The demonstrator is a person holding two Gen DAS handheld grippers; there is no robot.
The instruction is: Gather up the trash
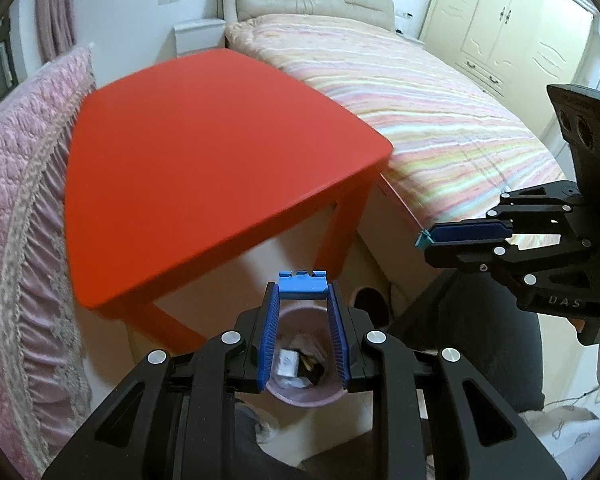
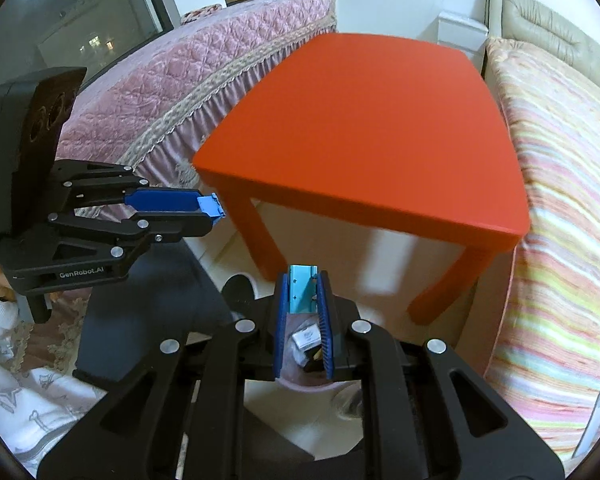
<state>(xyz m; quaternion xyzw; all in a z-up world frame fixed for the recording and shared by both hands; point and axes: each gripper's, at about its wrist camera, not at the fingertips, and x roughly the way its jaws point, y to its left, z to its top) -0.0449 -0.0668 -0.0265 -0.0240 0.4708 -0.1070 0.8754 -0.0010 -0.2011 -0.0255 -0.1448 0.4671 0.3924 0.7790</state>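
My left gripper (image 1: 302, 292) is shut on a small blue plastic piece (image 1: 302, 281), pinched at its fingertips. Directly below it stands a pink trash bin (image 1: 300, 400) with a white box (image 1: 288, 362) and dark scraps inside. My right gripper (image 2: 303, 280) is shut on a flat teal packet (image 2: 302, 288) and also hangs over the pink bin (image 2: 304, 386). In the left wrist view the right gripper (image 1: 428, 237) shows at the right with the teal packet (image 1: 422, 239) at its tips. In the right wrist view the left gripper (image 2: 211, 206) shows at the left with the blue piece (image 2: 210, 203).
A red table (image 1: 204, 168) stands just beyond the bin, its legs close to it. A pink quilted bed (image 1: 16, 184) lies on one side and a striped bed (image 1: 440, 120) on the other. A phone (image 2: 598, 412) lies on the striped bed. Cream wardrobe (image 1: 512, 24) at the back.
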